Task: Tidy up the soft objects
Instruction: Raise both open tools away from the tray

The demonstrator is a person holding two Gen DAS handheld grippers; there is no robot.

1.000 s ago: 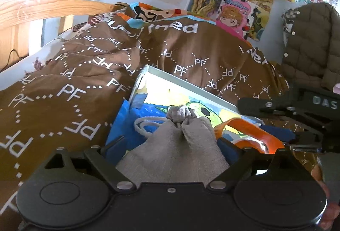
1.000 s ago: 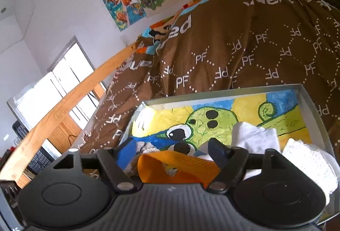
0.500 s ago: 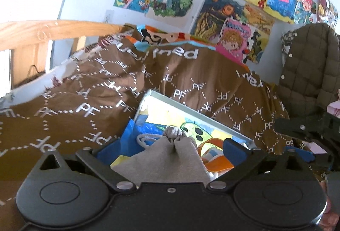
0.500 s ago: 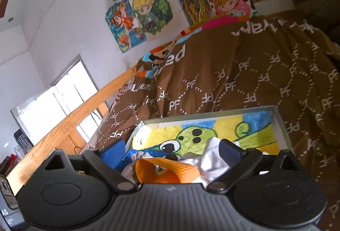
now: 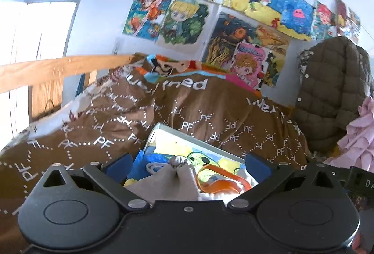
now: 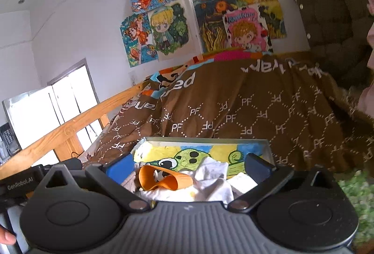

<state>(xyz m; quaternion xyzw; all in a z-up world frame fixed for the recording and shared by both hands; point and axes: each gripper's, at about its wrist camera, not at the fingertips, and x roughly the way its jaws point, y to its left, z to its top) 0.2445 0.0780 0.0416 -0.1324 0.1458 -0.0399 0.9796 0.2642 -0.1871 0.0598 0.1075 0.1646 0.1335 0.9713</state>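
A shallow box with a painted green cartoon on its floor lies on the bed. In it are a grey drawstring pouch and an orange band. My left gripper stands open above the near end of the box, its blue pads wide of the pouch and touching nothing. In the right wrist view the same box holds the orange band and crumpled white cloths. My right gripper hangs over them with its jaws opening and nothing pressed between the pads.
A brown bedspread printed with "PF" covers the bed around the box. A wooden rail runs along the left. A quilted olive coat and pink ruffled fabric hang at the right. Drawings cover the wall.
Both grippers have drawn back and upward from the box and their jaws have spread wider. The pouch, band and cloths stay lying in the box, now lower and smaller in view.
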